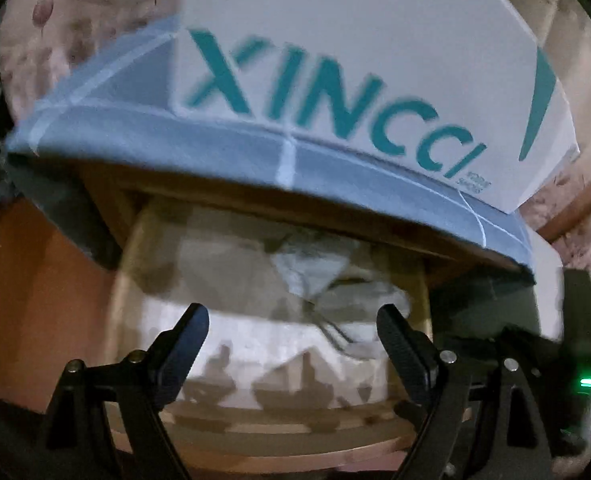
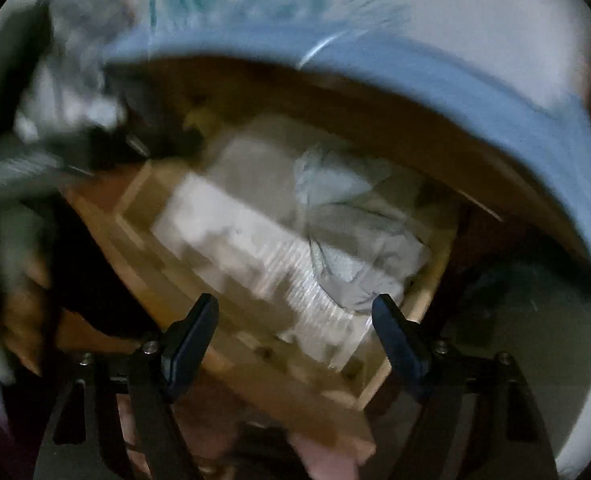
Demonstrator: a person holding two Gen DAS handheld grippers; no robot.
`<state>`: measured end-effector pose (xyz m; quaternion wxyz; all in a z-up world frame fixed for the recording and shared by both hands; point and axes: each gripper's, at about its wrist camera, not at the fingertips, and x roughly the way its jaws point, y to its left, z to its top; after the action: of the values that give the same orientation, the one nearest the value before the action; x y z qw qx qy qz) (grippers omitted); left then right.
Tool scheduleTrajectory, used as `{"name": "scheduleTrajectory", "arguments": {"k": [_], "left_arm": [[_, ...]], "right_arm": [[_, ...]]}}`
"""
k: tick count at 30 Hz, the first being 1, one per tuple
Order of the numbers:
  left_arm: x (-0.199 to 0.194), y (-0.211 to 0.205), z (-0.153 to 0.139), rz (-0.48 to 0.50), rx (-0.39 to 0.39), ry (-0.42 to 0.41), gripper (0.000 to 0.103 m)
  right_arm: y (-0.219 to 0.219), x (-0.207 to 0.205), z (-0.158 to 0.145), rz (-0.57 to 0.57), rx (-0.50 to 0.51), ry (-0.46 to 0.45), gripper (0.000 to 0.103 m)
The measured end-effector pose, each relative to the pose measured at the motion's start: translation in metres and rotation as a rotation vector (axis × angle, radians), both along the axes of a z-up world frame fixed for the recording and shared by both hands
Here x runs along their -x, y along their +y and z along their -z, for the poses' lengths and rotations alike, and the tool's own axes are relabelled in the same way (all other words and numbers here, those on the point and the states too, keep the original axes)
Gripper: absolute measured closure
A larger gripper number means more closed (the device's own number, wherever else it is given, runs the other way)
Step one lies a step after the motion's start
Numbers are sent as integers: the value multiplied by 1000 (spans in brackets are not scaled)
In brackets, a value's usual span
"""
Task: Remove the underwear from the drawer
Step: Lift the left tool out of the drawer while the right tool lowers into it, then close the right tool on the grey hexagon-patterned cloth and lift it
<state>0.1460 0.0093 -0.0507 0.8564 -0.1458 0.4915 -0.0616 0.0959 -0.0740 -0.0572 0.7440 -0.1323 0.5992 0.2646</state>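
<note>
A wooden drawer (image 1: pixel 255 434) stands pulled out under a table edge draped in blue cloth (image 1: pixel 175 140). Inside it, on a white patterned liner, lies a crumpled pale grey piece of underwear (image 1: pixel 315 276). My left gripper (image 1: pixel 293 336) hovers above the drawer, open, with nothing between its fingers. The right wrist view is blurred. It shows the same drawer (image 2: pixel 143 264) from above, with the underwear (image 2: pixel 347 240) toward its right end. My right gripper (image 2: pixel 295 320) is open over the liner just left of the garment, its pads touching nothing.
A white box with teal lettering (image 1: pixel 335 80) sits on the blue cloth above the drawer. A dark device with a green light (image 1: pixel 587 382) is at the right. A dark blurred shape (image 2: pixel 35 152) fills the upper left of the right wrist view.
</note>
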Motion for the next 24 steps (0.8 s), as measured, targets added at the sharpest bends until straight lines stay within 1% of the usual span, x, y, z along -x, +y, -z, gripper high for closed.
{"name": "scheduleTrajectory", "arguments": {"k": [1,3,5,7,8,9,12,14,15,17,18,19,20,21,24], "left_arm": [[2,8,-1,12,-5,-20,14],[5,17,-1,11,-37,-22,14],[7,25,6,13,-6,-25,14],[9,32,10,2,34,-25,14],[10,36,12,-2,46,-22,14],[11,41,10,-4,52,-19,14],[13,41,12,-1,49,-23,14],[14,33,16,19,25,-30,14],[18,32,12,31,18,-38,14],[19,24,10,65,-14,-55,14],[20,21,8,79,-26,-60,14],[21,18,7,95,-39,-69,14],[22,16,7,103,-49,-73,14],[22,15,9,106,-53,-73,14],[21,18,10,99,-50,-72,14]], "right_arm": [[10,-2,9,-35,42,4,28],[23,-8,28,-86,113,-4,28],[34,-12,46,-125,191,-24,28],[39,-18,60,-154,246,-45,28],[41,-20,67,-173,285,-61,28],[42,-22,75,-187,314,-58,28],[40,-32,91,-186,332,-27,28],[39,-36,100,-211,376,-40,28],[38,-37,106,-219,380,-15,28],[34,-42,117,-211,390,31,23],[32,-45,121,-213,404,45,23],[30,-47,125,-215,409,73,17],[26,-51,133,-212,409,143,9],[24,-53,137,-209,410,164,9],[24,-53,144,-240,442,166,7]]}}
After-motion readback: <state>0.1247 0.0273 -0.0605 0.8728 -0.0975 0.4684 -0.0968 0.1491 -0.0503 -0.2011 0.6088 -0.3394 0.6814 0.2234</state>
